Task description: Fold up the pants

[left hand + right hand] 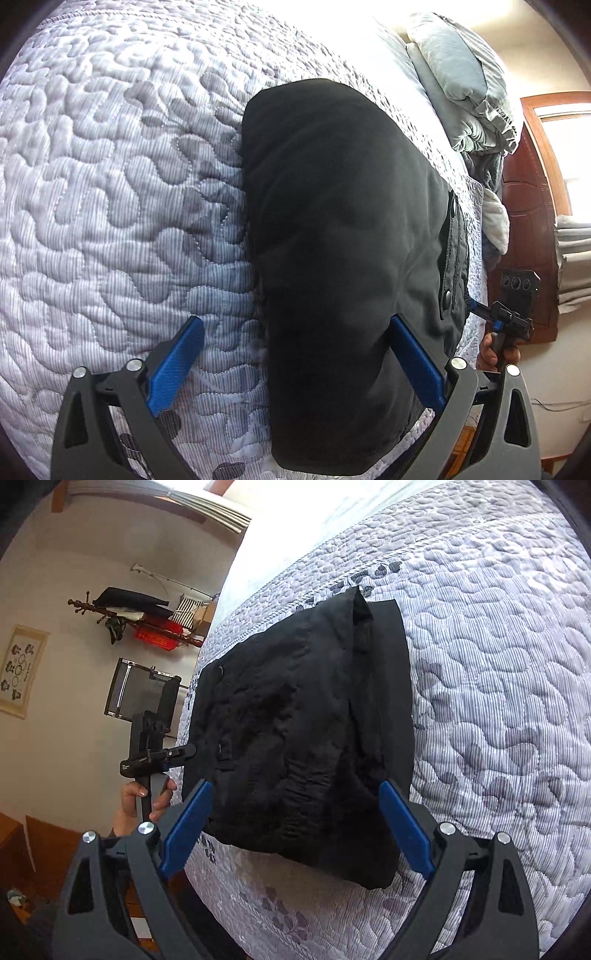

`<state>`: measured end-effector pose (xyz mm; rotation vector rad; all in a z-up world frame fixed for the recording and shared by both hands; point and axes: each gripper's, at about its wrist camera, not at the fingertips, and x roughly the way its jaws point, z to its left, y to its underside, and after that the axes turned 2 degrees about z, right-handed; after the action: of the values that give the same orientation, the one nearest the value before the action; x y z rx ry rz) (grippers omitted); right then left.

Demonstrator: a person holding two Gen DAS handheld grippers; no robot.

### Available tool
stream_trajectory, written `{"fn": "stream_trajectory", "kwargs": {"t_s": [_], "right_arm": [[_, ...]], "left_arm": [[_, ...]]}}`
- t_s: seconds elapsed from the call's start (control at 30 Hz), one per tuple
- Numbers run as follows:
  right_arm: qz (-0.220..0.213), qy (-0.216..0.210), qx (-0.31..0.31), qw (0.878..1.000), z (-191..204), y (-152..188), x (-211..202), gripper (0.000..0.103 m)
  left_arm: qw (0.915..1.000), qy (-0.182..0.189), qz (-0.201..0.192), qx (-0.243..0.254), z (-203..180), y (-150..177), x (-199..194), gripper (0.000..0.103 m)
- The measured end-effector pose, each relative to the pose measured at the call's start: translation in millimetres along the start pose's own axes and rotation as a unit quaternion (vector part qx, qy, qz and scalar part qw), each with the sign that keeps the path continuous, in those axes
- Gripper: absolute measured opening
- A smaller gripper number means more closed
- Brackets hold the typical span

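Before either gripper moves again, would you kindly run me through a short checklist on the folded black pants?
1. Left gripper jaws open, pads off the cloth: ok.
2. Right gripper jaws open, nothing held: ok.
3. Folded black fabric pants lying as one compact bundle on the white quilted mattress: ok.
4. Bundle fully on the mattress, not overhanging its edge: ok.
5. Edges neatly aligned: not ok, a lower layer sticks out along one side.
6. Layers underneath smooth: cannot tell.

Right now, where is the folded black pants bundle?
The folded black fabric pants bundle lies on the quilted grey-white mattress, near its edge, in both wrist views.
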<state>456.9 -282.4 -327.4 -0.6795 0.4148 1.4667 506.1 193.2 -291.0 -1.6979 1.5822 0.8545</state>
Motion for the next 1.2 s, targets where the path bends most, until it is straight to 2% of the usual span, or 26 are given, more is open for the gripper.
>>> {"fn": "stream_trajectory", "kwargs": {"t_s": [0.07,0.13,0.27,0.4,0.5,0.6,0.7,0.9,1.03,1.1,1.2], "right_arm": [[-0.013,-0.001,0.003,1.0,5.6,4.0,-9.8,0.091],[-0.038,0.034,-0.011,0.999,20.0,12.6,-23.1,0.091],[-0.086,0.116,-0.049,0.988,59.7,45.4,-45.7,0.092],[-0.147,0.162,-0.071,0.973,104.8,93.6,-70.9,0.095],[-0.184,0.176,-0.076,0.964,138.0,132.0,-90.0,0.096],[-0.211,0.179,-0.086,0.957,168.6,167.7,-105.8,0.099],[-0.231,0.198,-0.106,0.947,200.6,199.9,-117.1,0.1],[-0.264,0.211,-0.159,0.927,257.7,255.8,-137.2,0.1],[-0.285,0.235,-0.199,0.908,289.8,287.4,-145.8,0.1],[-0.294,0.237,-0.212,0.901,303.1,302.9,-151.2,0.1],[-0.3,0.23,-0.218,0.9,316.8,322.1,-156.7,0.1]], "left_arm": [[0.9997,-0.018,-0.017,0.005,-13.8,5.2,-7.1,0.099],[0.9978,-0.041,-0.046,0.024,-27.3,19.7,-23.2,0.099],[0.9864,-0.092,-0.111,0.08,-73.4,62.4,-57.4,0.099],[0.9725,-0.125,-0.166,0.105,-114.6,116.1,-90.3,0.099],[0.9573,-0.157,-0.21,0.122,-137.1,157.8,-116.1,0.099],[0.9473,-0.166,-0.242,0.128,-155.3,196.2,-142.0,0.099],[0.9368,-0.177,-0.272,0.13,-172.5,232.8,-167.6,0.099],[0.9167,-0.205,-0.317,0.13,-205.5,294.0,-207.5,0.099],[0.9013,-0.236,-0.338,0.134,-225.6,330.9,-226.4,0.099],[0.8964,-0.236,-0.349,0.137,-235.8,349.9,-236.3,0.099],[0.8946,-0.222,-0.36,0.143,-248.6,373.5,-247.4,0.099]]}}
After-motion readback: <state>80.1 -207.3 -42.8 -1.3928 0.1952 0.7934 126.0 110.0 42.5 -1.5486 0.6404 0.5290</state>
